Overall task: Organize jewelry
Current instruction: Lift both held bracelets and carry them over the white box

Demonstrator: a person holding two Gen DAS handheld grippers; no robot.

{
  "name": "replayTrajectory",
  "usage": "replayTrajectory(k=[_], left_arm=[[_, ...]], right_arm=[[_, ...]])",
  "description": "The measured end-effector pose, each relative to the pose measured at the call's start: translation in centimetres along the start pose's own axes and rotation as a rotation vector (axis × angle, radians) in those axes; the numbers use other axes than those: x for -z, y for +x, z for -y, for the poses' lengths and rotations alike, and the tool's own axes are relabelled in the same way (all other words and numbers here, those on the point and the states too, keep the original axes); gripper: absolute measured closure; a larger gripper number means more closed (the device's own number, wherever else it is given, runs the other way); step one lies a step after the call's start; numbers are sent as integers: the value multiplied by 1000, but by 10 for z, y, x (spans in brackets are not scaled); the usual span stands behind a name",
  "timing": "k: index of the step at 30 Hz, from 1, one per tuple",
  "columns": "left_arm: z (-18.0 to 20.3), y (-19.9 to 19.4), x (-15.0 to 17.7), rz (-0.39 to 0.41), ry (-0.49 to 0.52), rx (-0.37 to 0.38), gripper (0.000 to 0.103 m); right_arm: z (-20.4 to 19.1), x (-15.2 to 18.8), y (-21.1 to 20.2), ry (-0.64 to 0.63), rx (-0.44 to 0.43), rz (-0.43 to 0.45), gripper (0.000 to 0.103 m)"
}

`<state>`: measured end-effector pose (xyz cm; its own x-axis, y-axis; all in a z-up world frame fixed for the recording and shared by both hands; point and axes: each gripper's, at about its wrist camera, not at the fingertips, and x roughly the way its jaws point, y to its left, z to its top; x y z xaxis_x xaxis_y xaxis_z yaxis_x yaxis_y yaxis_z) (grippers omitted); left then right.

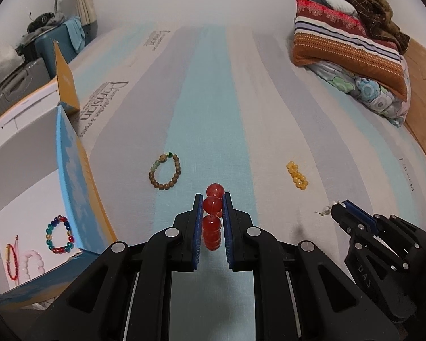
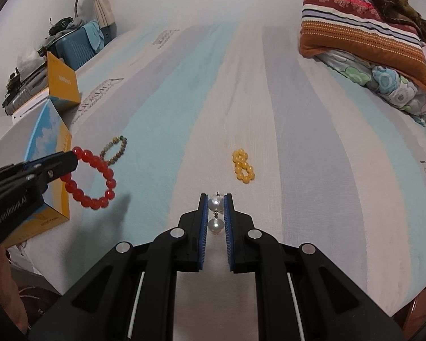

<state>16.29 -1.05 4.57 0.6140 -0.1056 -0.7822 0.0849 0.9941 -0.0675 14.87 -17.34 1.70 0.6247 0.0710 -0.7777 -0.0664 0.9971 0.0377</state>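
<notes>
Hanging from the clenched left hand-held gripper (image 1: 212, 209), the red bead bracelet (image 2: 92, 177) sits just beside the open box (image 1: 71, 170) at the bed's left edge, nearer than the right hand-held gripper (image 2: 215, 207), clamped on a pearl earring (image 2: 215, 214).

I see matt woven cloth on the bedsheet (image 1: 213, 99), faintly rough. My left gripper (image 1: 212, 199) is matt black plastic with ribbed blue pads and shiny metal pins, like my right gripper (image 2: 215, 199). The red bracelet (image 2: 95, 177) looks like glossy, translucent glass or resin. The pearl earring (image 2: 215, 213) is smooth and lustrous. The brown bracelet (image 1: 164, 172) looks dull, woody. The box (image 1: 73, 176) is smooth printed cardboard.
</notes>
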Motion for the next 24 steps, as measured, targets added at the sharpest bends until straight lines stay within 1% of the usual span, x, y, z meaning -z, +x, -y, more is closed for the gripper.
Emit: replayTrajectory(k=[8,16,19,24], left_arm=[[-4,-20,-5,24,-5,-11,90],[-15,-30,-9,34,-27,-30,90],[-22,-35,-12,43,-43,-41,90],[-36,-46,-19,52,-73,-22,90]], right_arm=[[-10,-19,-16,12,-17,30,92],[-23,-37,-15,26,-39,26,92],[-32,-44,-18,16,-37,39,92],[-45,-54,-20,11,-56,46,92]])
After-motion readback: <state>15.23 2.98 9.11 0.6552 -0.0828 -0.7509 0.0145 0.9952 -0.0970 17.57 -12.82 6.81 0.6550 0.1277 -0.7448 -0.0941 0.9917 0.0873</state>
